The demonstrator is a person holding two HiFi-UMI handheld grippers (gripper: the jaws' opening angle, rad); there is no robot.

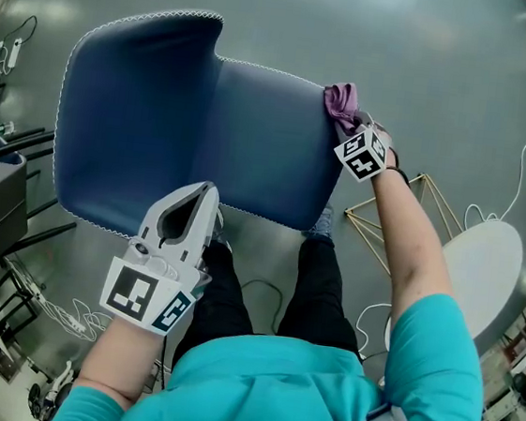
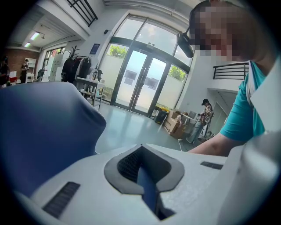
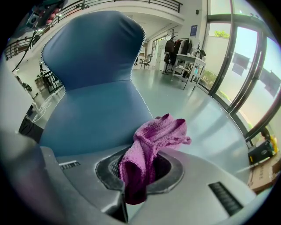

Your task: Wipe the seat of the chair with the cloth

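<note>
Two tongs on one blue chair [image 1: 205, 137], seen from above.

Fills the upper left and middle of the head view, over grey floor [image 1: 422, 53], with backrest [image 1: 128, 109] at left and seat [image 1: 269, 154] at right. Pinched at the lower seat edge, left of centre in the frame, by the left tongs [image 1: 210, 191], closed down to a narrow slit on a thin strip of the blue edge. Met at the seat's upper right corner by the right tongs [image 1: 355, 123], clamped tight on a bunched purple cloth [image 1: 341, 101]. Pressed against that corner, with loose folds spilling out past the tips, upper right of centre in the frame.
</note>
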